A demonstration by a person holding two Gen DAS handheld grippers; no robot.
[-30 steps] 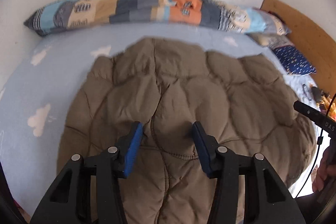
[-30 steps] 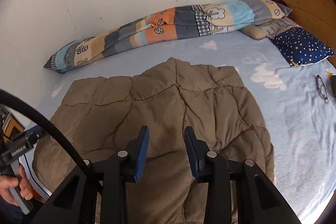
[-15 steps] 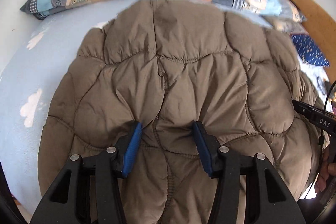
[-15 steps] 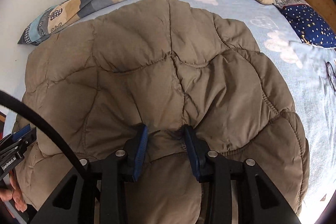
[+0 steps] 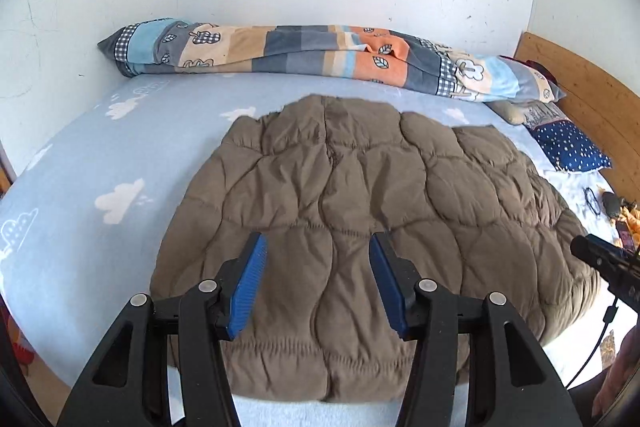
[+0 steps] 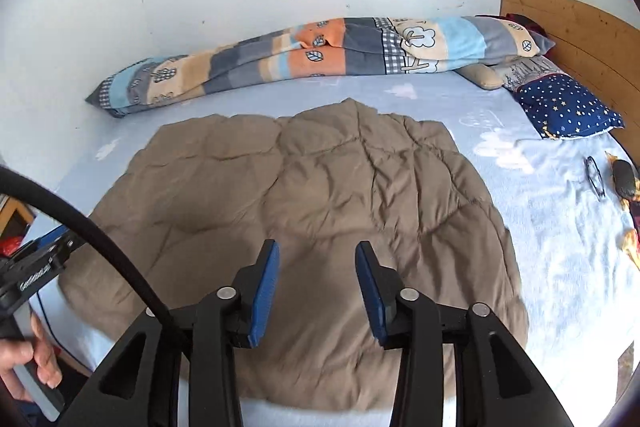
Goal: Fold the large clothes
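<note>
Both tongs (image 5: 318, 245) (image 6: 316, 251) gape empty over puffy, quilted brown jacket (image 5: 360, 195); right just widened.

A taupe-brown quilted puffy jacket (image 5: 360, 211) lies on a pale blue bed sheet with white clouds (image 5: 100, 163). The rolled patchwork blanket (image 6: 320, 55) shows orange, grey, beige and blue; the navy pillow (image 6: 568, 107) has stars.

A brown quilted jacket (image 5: 360, 211) lies spread flat on the light blue bed sheet (image 5: 120, 163), its elastic hem nearest the cameras.
</note>
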